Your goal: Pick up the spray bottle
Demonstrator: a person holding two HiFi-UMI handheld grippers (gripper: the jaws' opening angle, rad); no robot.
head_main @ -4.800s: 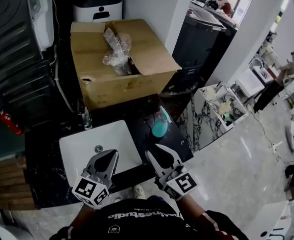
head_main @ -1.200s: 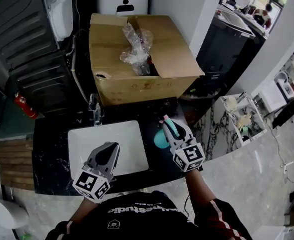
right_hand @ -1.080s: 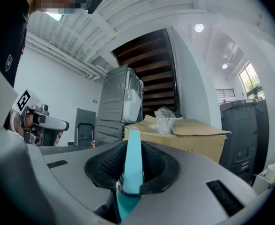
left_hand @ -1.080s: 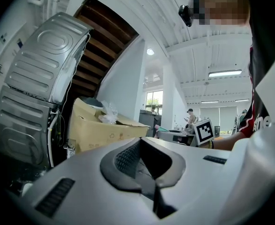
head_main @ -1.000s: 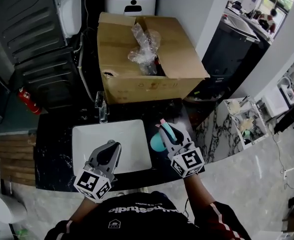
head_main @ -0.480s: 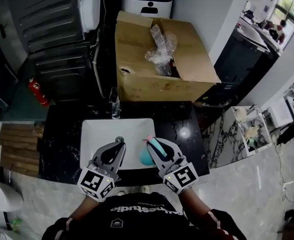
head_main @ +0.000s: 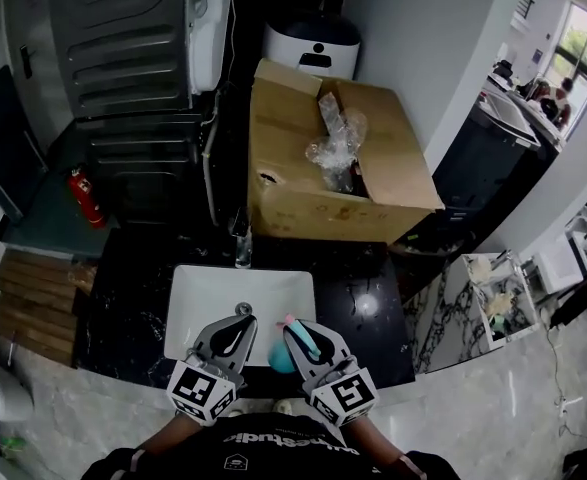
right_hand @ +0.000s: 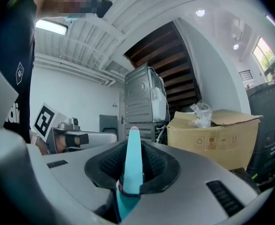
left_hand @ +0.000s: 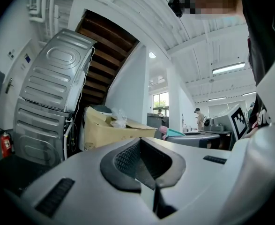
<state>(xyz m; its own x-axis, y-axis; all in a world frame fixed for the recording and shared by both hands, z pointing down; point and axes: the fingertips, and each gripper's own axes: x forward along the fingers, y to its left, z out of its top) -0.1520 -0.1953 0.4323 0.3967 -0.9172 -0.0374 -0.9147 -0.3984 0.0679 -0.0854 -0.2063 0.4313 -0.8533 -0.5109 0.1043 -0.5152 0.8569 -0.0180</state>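
The right gripper is clamped on the spray bottle; in the right gripper view the bottle's narrow teal head stands upright between the two ribbed black pads, both pressing on it, and its pink tip projects above them. In the head view the rounded teal body hangs below the jaws, over the front edge of the white rectangular basin, just beside the left gripper. The left gripper's jaws are closed tip to tip with nothing between them. The bottle is smooth plastic; the jaw shells are smooth grey; the counter is glossy black stone with pale veining; behind the basin stands an open corrugated cardboard box holding crumpled clear film.
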